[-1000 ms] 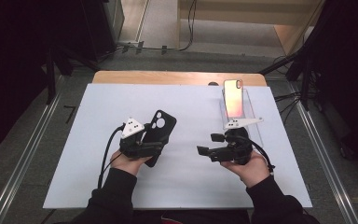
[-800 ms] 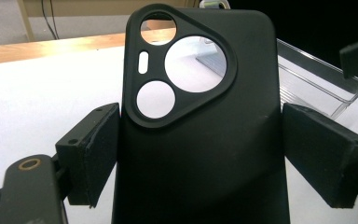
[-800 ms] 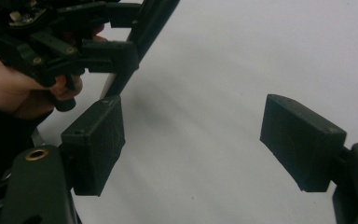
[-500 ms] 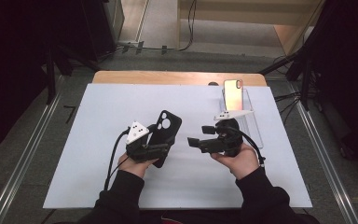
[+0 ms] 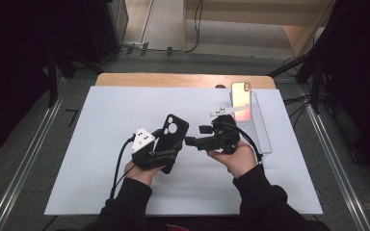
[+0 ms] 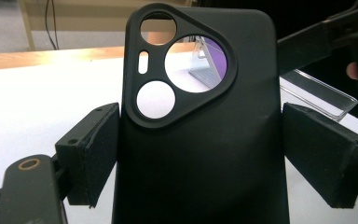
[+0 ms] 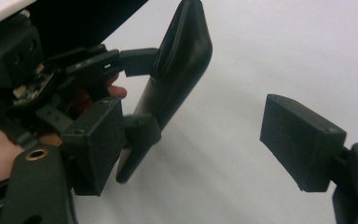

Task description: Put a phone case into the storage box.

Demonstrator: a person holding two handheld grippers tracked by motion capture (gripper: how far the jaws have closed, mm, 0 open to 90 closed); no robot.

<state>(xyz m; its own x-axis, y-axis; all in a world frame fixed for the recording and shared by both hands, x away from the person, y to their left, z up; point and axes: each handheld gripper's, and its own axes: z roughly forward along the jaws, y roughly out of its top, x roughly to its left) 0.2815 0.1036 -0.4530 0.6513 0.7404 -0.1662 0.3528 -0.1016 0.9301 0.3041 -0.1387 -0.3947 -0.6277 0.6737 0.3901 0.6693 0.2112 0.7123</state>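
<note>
The left tool (image 5: 166, 155) clamps the black phone case (image 5: 172, 137) by its long edges, tilted up above the white worktop (image 5: 96, 144). The right tool (image 5: 191, 141), jaws wide and empty, sits just beside it; best approach squarely and grip one free edge while the left holds firm

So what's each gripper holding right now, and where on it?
Left gripper clamps the black phone case by its side edges, below the camera cutout. Right gripper is open, empty.
</note>
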